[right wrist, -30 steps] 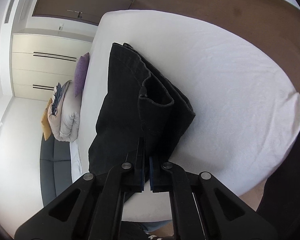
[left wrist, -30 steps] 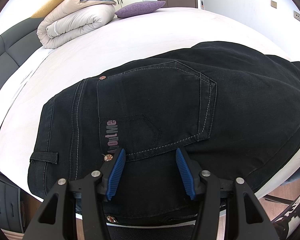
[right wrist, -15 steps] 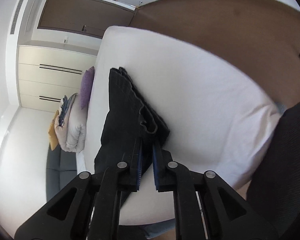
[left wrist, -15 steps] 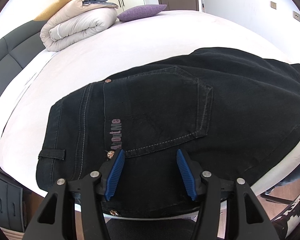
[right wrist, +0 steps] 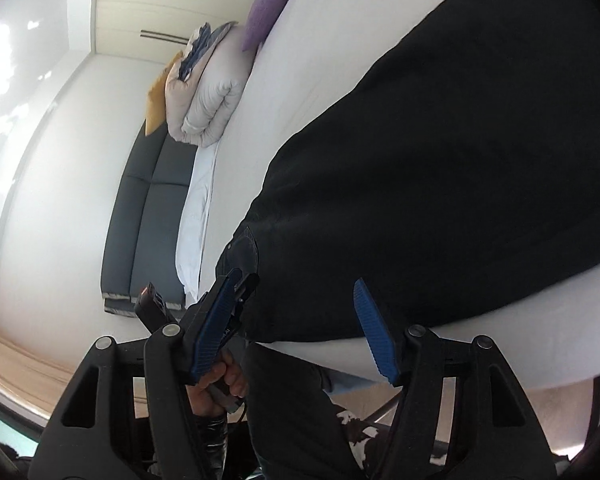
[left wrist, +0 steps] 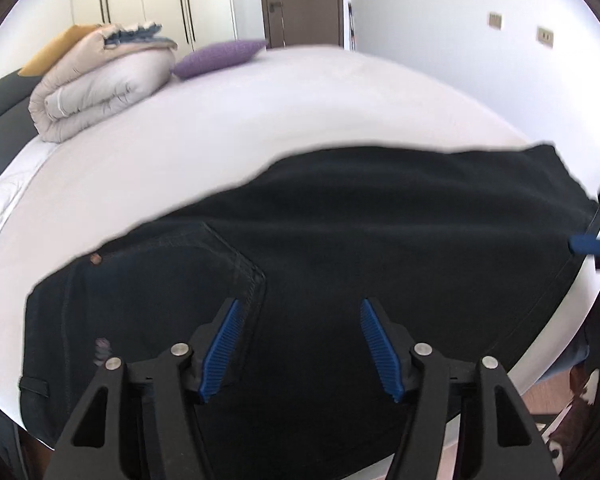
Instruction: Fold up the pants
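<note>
Your left gripper (left wrist: 300, 344) hangs open over the pants (left wrist: 340, 240), nothing between its jaws. The pants lie on the bed (left wrist: 260, 112), long axis from lower left to right edge of the left view. Your right gripper (right wrist: 296, 328), at that right end, stands open: its jaws have just been opening and have let go the cloth they pinched a second ago.
</note>
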The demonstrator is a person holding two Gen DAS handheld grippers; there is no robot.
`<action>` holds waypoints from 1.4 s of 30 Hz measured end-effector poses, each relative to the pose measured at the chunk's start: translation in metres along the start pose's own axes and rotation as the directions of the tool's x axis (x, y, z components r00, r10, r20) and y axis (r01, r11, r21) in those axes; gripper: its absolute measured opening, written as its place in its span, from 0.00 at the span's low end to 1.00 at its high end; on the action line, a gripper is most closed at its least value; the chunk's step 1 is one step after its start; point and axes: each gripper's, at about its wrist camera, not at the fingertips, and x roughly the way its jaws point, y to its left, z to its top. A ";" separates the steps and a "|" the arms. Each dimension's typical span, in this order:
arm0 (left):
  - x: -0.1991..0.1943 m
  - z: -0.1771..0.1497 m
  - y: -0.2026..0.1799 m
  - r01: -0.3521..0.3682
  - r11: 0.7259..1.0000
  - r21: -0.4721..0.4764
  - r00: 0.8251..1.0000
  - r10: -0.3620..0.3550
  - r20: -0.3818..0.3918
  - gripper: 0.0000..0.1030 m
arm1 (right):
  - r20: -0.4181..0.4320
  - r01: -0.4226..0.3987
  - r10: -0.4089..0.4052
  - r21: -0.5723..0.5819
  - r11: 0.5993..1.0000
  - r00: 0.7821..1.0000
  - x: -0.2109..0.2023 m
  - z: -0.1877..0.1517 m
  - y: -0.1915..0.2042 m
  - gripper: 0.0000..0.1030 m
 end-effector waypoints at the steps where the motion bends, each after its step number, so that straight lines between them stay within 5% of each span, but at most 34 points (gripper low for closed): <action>1: 0.008 -0.007 -0.004 0.008 1.000 0.019 0.999 -0.007 -0.040 0.63 | -0.002 0.019 -0.019 -0.013 1.000 1.000 0.010 0.004 0.000 0.59; 3: 0.006 -0.023 -0.008 0.005 1.000 0.029 1.000 -0.004 -0.028 0.63 | -0.039 0.083 -0.082 0.012 0.997 0.996 0.030 0.008 -0.011 0.59; 6: 0.000 -0.034 -0.002 0.037 0.999 -0.005 0.998 -0.037 -0.043 0.63 | -0.043 0.169 -0.171 -0.054 0.984 0.984 0.042 -0.001 -0.021 0.31; 11: -0.007 -0.036 -0.013 0.022 0.998 0.052 0.997 -0.018 -0.080 0.64 | -0.069 0.192 -0.197 -0.073 0.979 0.978 0.038 -0.015 -0.036 0.13; 18: -0.030 -0.025 -0.008 0.038 0.998 0.043 0.998 -0.036 -0.043 0.62 | -0.094 0.258 -0.275 -0.160 0.953 0.957 0.028 -0.017 -0.021 0.12; 24: -0.012 0.048 0.015 0.052 0.999 -0.008 0.997 -0.052 0.056 0.63 | 0.024 0.157 -0.155 -0.179 0.971 0.988 0.054 0.038 0.021 0.15; 28: 0.031 0.070 0.014 0.047 0.999 -0.021 0.999 -0.047 -0.019 0.63 | -0.075 0.068 -0.076 -0.112 0.991 0.994 0.120 0.067 0.017 0.15; 30: 0.059 0.059 0.015 0.040 0.999 -0.030 0.992 -0.043 -0.115 0.63 | -0.105 0.107 -0.113 -0.063 0.992 0.988 0.146 0.069 -0.002 0.15; 32: 0.061 0.042 0.019 0.058 0.997 -0.047 0.996 -0.062 -0.069 0.64 | -0.095 0.117 -0.118 -0.016 0.993 0.988 0.152 0.068 -0.026 0.00; 37: 0.046 0.022 0.023 0.063 0.995 -0.072 0.997 -0.066 -0.042 0.64 | 0.114 0.116 -0.130 0.118 0.986 0.985 0.083 0.095 -0.077 0.00; 39: 0.042 0.015 0.022 0.053 0.996 -0.067 0.998 -0.055 -0.032 0.64 | 0.229 0.102 -0.150 0.207 0.973 0.962 0.038 0.111 -0.104 0.00; 42: 0.034 0.007 0.020 0.035 0.996 -0.076 0.999 -0.036 -0.012 0.64 | 0.387 0.144 -0.240 0.262 0.954 0.890 -0.024 0.125 -0.125 0.00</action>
